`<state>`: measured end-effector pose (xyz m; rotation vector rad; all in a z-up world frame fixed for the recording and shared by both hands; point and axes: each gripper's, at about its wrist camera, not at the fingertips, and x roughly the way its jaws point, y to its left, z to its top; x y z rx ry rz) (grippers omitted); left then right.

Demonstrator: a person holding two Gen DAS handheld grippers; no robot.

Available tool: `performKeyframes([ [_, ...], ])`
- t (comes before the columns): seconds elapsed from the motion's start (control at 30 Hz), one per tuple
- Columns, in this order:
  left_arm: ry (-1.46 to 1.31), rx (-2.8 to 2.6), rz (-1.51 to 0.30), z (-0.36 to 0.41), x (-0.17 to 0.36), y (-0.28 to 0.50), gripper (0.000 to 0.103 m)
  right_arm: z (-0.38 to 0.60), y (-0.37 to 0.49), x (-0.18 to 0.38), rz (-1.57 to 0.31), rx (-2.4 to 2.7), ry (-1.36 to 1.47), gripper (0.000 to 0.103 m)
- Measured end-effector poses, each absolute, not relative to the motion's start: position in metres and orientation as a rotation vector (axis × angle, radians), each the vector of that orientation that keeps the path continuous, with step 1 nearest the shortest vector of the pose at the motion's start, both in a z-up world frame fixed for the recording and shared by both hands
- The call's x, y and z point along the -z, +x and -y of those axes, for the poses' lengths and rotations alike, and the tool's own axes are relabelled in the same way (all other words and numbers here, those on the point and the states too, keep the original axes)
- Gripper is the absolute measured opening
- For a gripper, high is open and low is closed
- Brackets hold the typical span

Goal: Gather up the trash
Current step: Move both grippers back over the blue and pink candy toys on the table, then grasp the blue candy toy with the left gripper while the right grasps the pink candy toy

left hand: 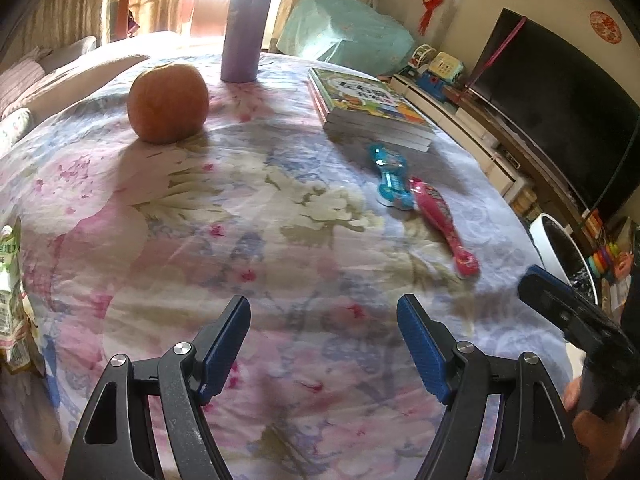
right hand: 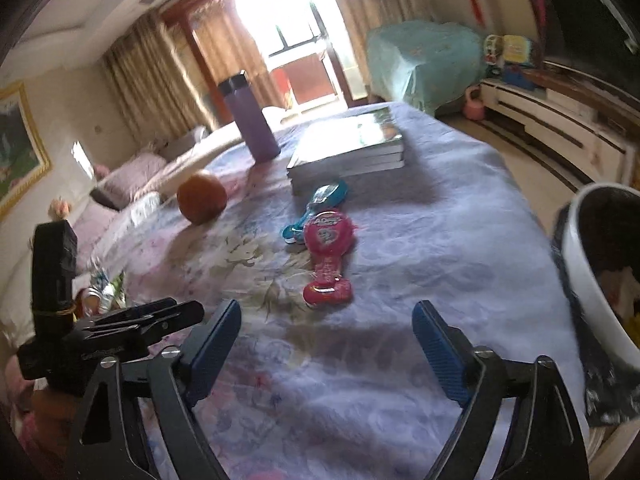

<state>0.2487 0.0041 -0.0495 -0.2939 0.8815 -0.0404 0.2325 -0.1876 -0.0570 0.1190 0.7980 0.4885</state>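
A pink lollipop-shaped wrapper (left hand: 440,224) (right hand: 328,256) and a blue one (left hand: 392,178) (right hand: 316,210) lie side by side on the flowered cloth, right of middle. A crumpled green and white packet (left hand: 12,304) lies at the cloth's left edge. My left gripper (left hand: 324,316) hangs open over bare cloth, well short of the wrappers. Just short of the pink wrapper, my right gripper (right hand: 326,320) is open too, nothing between its fingers. A white bin with a black liner (right hand: 592,280) (left hand: 560,248) stands off the cloth's right edge.
An orange fruit (left hand: 168,102) (right hand: 202,198), a purple flask (left hand: 248,24) (right hand: 250,118) and a stack of books (left hand: 368,106) (right hand: 352,144) sit at the far side. A TV (left hand: 560,104) and toy shelf line the right wall.
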Motion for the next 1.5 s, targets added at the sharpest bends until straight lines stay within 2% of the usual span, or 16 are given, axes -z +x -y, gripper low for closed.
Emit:
performKeyframes([
  [0.13, -0.304, 0.038, -0.885, -0.009, 0.051, 0.256, 0.075, 0.180, 0.253, 0.066, -0.835, -0.490, 0.104, 0.066],
  [0.3, -0.274, 0.043, -0.889, -0.006, 0.051, 0.269, 0.075, 0.161, 0.276, 0.079, -0.884, -0.495, 0.033, 0.054],
  [0.33, -0.263, 0.043, -0.889, -0.004, 0.051, 0.273, 0.075, 0.158, 0.278, 0.080, -0.888, -0.496, 0.017, 0.049],
  [0.4, -0.243, 0.049, -0.887, 0.001, 0.050, 0.280, 0.075, 0.154, 0.282, 0.083, -0.902, -0.497, -0.013, 0.028],
  [0.43, -0.232, 0.052, -0.887, 0.004, 0.050, 0.285, 0.075, 0.158, 0.284, 0.083, -0.906, -0.498, 0.005, 0.021],
  [0.8, -0.089, 0.067, -0.872, 0.052, 0.056, 0.360, 0.075, 0.222, 0.265, 0.078, -0.870, -0.410, 0.209, 0.021],
  [0.97, -0.095, 0.069, -0.899, 0.063, 0.070, 0.391, 0.072, 0.228, 0.261, 0.079, -0.862, -0.404, 0.230, 0.021],
  [1.1, -0.057, 0.069, -0.904, 0.070, 0.078, 0.407, 0.055, 0.227, 0.261, 0.078, -0.857, -0.398, 0.237, 0.021],
  [1.13, -0.054, 0.075, -0.901, 0.071, 0.078, 0.408, 0.043, 0.226, 0.261, 0.078, -0.857, -0.398, 0.240, 0.021],
  [1.17, -0.053, 0.081, -0.901, 0.072, 0.078, 0.409, 0.035, 0.227, 0.261, 0.078, -0.856, -0.394, 0.242, 0.021],
  [1.5, -0.095, 0.130, -0.846, 0.066, 0.068, 0.357, 0.029, 0.235, 0.245, 0.068, -0.830, -0.394, 0.252, 0.021],
])
